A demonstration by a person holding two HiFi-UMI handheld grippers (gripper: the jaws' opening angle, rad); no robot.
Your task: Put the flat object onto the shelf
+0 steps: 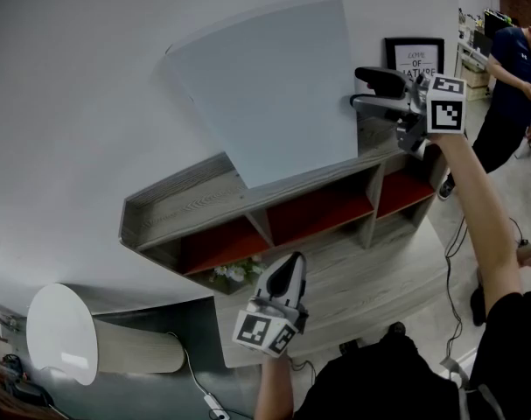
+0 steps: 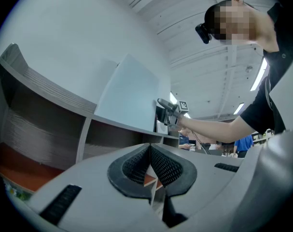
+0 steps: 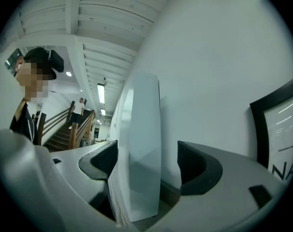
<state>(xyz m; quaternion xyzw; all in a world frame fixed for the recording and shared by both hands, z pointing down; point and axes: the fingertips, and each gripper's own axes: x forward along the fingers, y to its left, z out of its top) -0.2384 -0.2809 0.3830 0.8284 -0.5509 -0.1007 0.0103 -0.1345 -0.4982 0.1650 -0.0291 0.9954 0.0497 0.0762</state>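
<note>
a: flat panel [image 1: 265, 94] stands on top of the shelf [image 1: 182, 201], leaning on the wall [image 1: 81, 86]. right gripper [image 1: 371, 91] jaws open, panel edge between them, not clamped. left gripper [image 1: 291, 265] jaws closed, empty, held low.
b: risk?
a: backing out could snag that edge. panel leans steep, so its foot may slide and it tips off.
b: count?
a: one panel, one shelf, three compartments [image 1: 320, 215], two grippers, one framed print [image 1: 415, 58].

The flat object [image 1: 265, 94] is showing plain pale blue-grey. The shelf [image 1: 182, 201] is wearing grey wood grain, its compartments glowing red inside. Black-and-white square markers are covering the cubes on the left tool [image 1: 291, 268] and right tool [image 1: 367, 91].
</note>
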